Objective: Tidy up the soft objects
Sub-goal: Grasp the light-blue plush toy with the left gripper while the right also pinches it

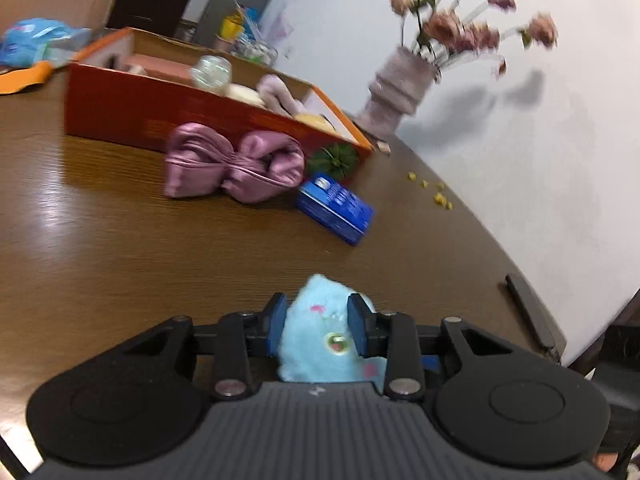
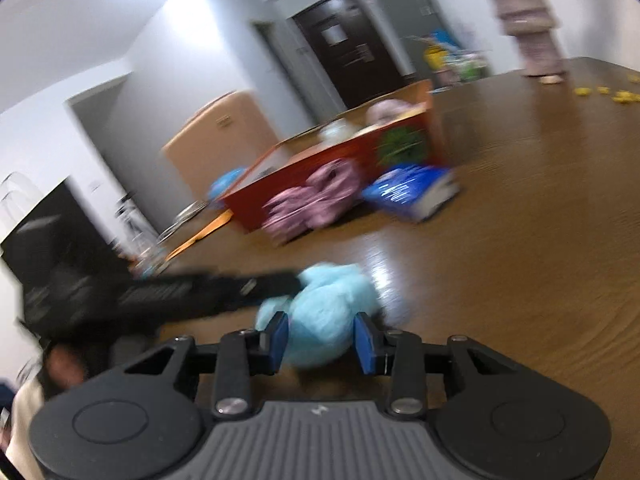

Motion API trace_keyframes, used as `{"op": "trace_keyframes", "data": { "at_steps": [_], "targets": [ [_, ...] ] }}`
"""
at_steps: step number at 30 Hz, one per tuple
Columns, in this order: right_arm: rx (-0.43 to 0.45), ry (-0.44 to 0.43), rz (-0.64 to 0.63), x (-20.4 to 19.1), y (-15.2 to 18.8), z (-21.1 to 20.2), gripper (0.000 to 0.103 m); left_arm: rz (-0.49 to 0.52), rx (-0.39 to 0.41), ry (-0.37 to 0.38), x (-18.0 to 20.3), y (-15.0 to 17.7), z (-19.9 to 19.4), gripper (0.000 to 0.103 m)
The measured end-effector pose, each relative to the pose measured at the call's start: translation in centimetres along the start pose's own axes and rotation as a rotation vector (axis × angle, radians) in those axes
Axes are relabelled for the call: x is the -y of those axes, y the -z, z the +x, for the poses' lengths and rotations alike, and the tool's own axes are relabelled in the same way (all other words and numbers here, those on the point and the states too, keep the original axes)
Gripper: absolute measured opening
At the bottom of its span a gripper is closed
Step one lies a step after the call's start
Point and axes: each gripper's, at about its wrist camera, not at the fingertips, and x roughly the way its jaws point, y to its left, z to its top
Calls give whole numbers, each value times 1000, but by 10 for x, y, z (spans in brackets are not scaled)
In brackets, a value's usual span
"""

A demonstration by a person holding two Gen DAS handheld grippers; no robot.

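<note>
**Both hand-held grippers closed on one blue plush toy**

The left hand-held gripper (image 1: pixel 318 326) has its blue pads (image 1: pixel 275 330) pressed into the sides of a pale blue plush toy (image 1: pixel 320 344), the jaws standing narrow with the fluff bulging between and above them; a small round eye and pink marks show on the toy's near face; the toy sits low over the brown wooden counter (image 1: pixel 120 260), at its near edge.

The right hand-held gripper (image 2: pixel 322 340) is likewise closed to a narrow gap around the same blue plush toy (image 2: pixel 324 320), its blue pads (image 2: pixel 280 340) against the toy's rounded flanks; the picture is smeared, so the right pad seems to touch rather than plainly squeezes; from the left of that view the other gripper reaches in as a dark bar and meets the toy's far-left side.

Farther off on the counter stands an open orange box (image 1: pixel 128 120) holding a clear glass jar (image 1: pixel 211 71), a pinkish plush piece (image 1: pixel 276 94) and pale soft items; just in front of the box's near wall lies a mauve satin bow-shaped cushion (image 1: pixel 234 166); to its right, against the box's corner, is a green leafy thing (image 1: pixel 334 158), and nearer than that a blue carton (image 1: pixel 336 208) lying flat.

At the far right a ribbed vase (image 1: pixel 396 90) with faded pink flowers stands by the white wall; small yellow crumbs (image 1: pixel 434 192) dot the counter near it; a dark flat strip (image 1: pixel 532 314) lies at the counter's right edge; a blue bag (image 1: pixel 36 40) rests far left, behind the box.
</note>
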Motion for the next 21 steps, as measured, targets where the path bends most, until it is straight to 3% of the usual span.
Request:
{"op": "trace_keyframes", "data": {
  "at_steps": [4,9,14,21],
  "targets": [
    [39,-5,25,-5,0,-5,40,7,58,45,-5,5,-28,47],
    [34,17,68,-2,-1,11,44,16,31,55,-7,8,-24,50],
    [19,20,154,6,8,23,41,1,-7,60,-14,17,-17,39],
    [9,32,132,1,5,25,39,-63,-10,95,-30,16,-16,31]
  ]
}}
